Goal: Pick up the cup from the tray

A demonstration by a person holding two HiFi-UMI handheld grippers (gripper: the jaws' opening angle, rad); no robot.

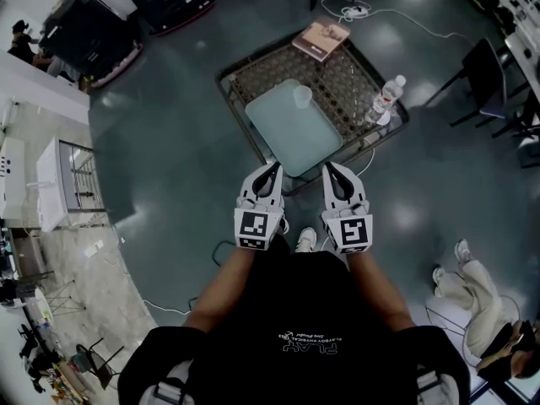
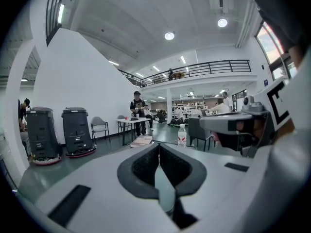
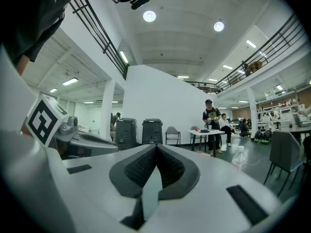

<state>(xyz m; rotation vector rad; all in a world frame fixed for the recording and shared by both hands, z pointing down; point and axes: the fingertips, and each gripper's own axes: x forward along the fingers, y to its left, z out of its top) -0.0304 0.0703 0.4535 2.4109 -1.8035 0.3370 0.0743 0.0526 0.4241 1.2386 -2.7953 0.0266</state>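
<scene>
Left gripper (image 1: pixel 272 172) and right gripper (image 1: pixel 331 170) hover side by side, both claws pinched together, empty, flanking the near corner of the pale tray (image 1: pixel 295 142) on a low table (image 1: pixel 342 74) — the translucent cup (image 1: pixel 302 97) stands upright at the tray's far corner.

Cup (image 1: pixel 302 97) interior unclear, book (image 1: pixel 321 40) title — unreadable

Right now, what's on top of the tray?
Only a cup, upright near the tray's far corner. The rest of the tray shows bare; the cup's inside can't be made out.
</scene>
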